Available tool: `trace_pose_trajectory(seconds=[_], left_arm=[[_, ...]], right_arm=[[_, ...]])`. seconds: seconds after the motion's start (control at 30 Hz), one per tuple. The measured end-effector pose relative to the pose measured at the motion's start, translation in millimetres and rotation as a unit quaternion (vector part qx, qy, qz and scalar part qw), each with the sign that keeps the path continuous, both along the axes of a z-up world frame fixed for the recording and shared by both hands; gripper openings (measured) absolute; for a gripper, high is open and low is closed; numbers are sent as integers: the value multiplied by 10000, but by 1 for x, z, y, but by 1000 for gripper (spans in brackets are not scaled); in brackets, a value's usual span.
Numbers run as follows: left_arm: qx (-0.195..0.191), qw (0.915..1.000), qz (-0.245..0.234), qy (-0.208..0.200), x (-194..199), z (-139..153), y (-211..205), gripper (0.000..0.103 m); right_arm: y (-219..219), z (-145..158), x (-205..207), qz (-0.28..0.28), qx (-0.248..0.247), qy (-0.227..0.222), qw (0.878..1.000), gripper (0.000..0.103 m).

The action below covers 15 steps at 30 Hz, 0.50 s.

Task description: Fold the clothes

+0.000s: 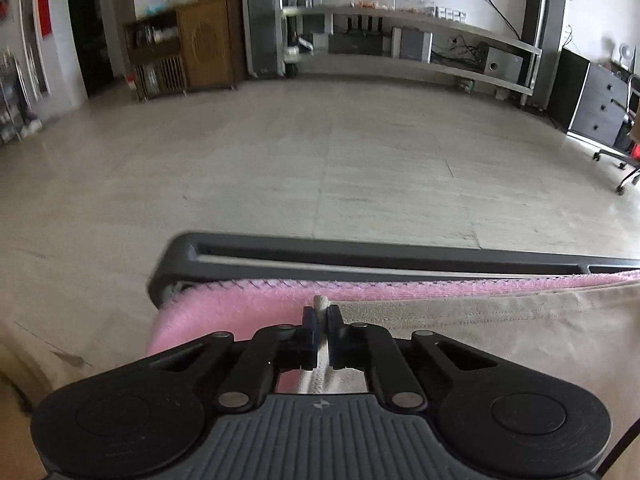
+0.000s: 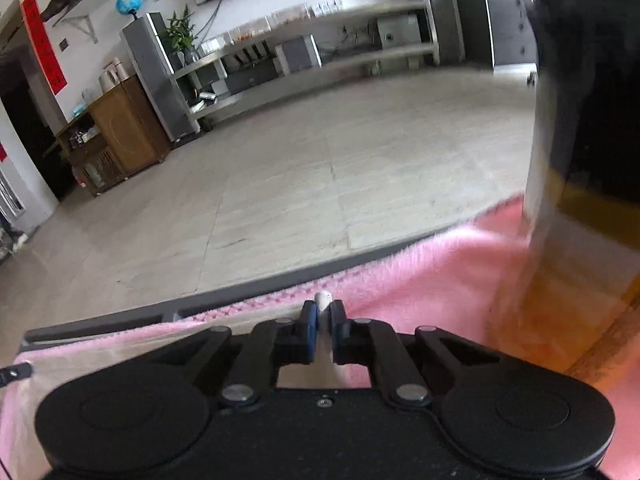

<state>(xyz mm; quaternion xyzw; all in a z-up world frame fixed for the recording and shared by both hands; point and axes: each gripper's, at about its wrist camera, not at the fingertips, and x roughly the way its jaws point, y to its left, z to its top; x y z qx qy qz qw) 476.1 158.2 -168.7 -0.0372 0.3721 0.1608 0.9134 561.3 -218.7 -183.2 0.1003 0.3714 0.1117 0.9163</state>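
Note:
A beige garment (image 1: 480, 332) lies spread over a fluffy pink blanket (image 1: 224, 312) on a surface with a grey frame (image 1: 360, 256). My left gripper (image 1: 323, 316) is shut on a small pinched fold of the beige cloth, which pokes out past the fingertips near the garment's far left corner. In the right wrist view the beige garment (image 2: 100, 348) reaches in from the left over the pink blanket (image 2: 420, 280). My right gripper (image 2: 323, 314) is shut on a similar nub of beige cloth close to the blanket's stitched far edge.
Beyond the grey frame (image 2: 120, 320) lies open tiled floor (image 1: 320, 152). A wooden cabinet (image 1: 200, 44) and a long shelf unit (image 1: 420, 40) line the far wall. A large blurred dark and amber object (image 2: 580, 160) stands close at the right of the right wrist view.

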Motion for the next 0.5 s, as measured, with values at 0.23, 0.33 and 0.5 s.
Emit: trace_pose_trajectory(seconds=[0.23, 0.33, 0.5], left_arm=[[383, 9981, 6, -489, -54, 59, -29, 6], [535, 9966, 21, -629, -87, 90, -43, 6], [477, 9956, -83, -798, -162, 124, -64, 6]], right_arm=[[-18, 58, -59, 191, 30, -564, 9982, 6], [-27, 99, -93, 232, 94, -646, 9976, 6], [-45, 156, -169, 288, -38, -674, 9973, 6]])
